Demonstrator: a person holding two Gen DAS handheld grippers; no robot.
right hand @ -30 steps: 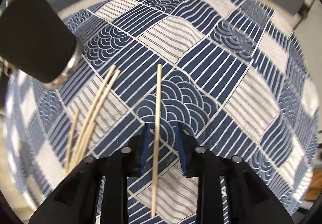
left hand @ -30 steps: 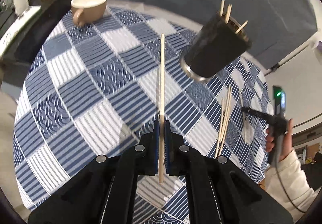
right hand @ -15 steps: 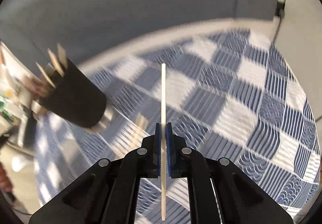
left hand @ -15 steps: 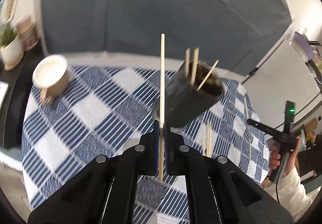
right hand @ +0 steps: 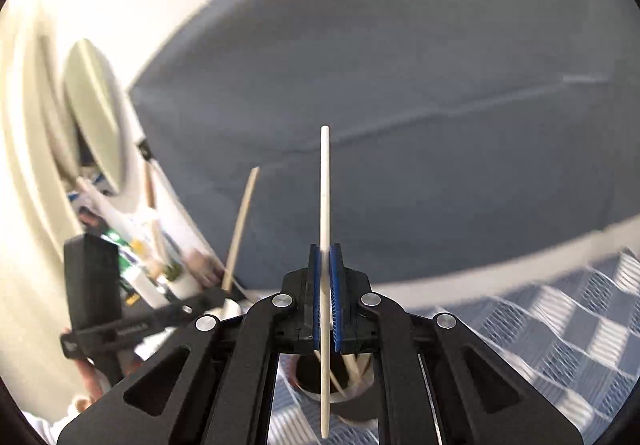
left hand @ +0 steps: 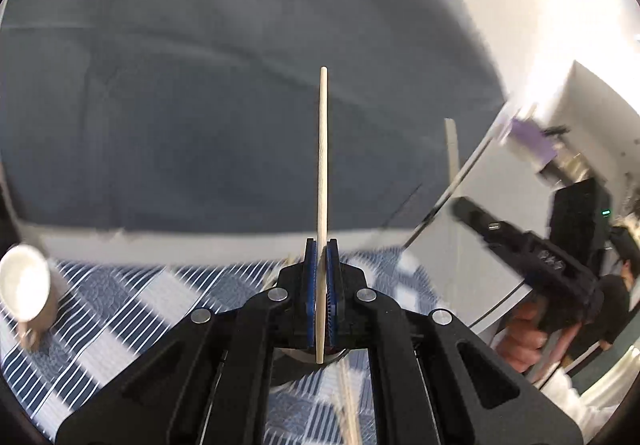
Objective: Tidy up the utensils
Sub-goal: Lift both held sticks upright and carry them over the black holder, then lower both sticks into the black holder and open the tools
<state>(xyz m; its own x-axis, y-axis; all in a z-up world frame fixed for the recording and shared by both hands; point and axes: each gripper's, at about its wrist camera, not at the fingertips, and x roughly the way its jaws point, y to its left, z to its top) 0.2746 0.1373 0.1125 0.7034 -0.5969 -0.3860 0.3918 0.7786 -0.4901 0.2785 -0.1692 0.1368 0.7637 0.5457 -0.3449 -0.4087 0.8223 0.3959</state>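
Note:
My left gripper (left hand: pixel 320 245) is shut on a pale wooden chopstick (left hand: pixel 322 149) that stands upright between its blue pads. My right gripper (right hand: pixel 326 249) is shut on another chopstick (right hand: pixel 325 185), also upright. Below the right gripper the dark round holder (right hand: pixel 352 401) shows its open mouth with several chopsticks inside; the held stick's lower end hangs over it. In the left wrist view the holder's rim (left hand: pixel 296 355) is mostly hidden behind the fingers. Each gripper shows in the other's view, the right (left hand: pixel 520 241) and the left (right hand: pixel 208 297), each with its stick.
The blue-and-white checked tablecloth (right hand: pixel 560 345) lies below both grippers. A cream mug (left hand: pixel 24 289) sits at the table's far left. Loose chopsticks (left hand: pixel 348 405) lie on the cloth under the left gripper. A grey sofa back (left hand: pixel 200 105) rises behind the table.
Both grippers tilted up and lifted, so the views swung from the table to the sofa. The right gripper closed on the chopstick it straddled and carried it over the holder.

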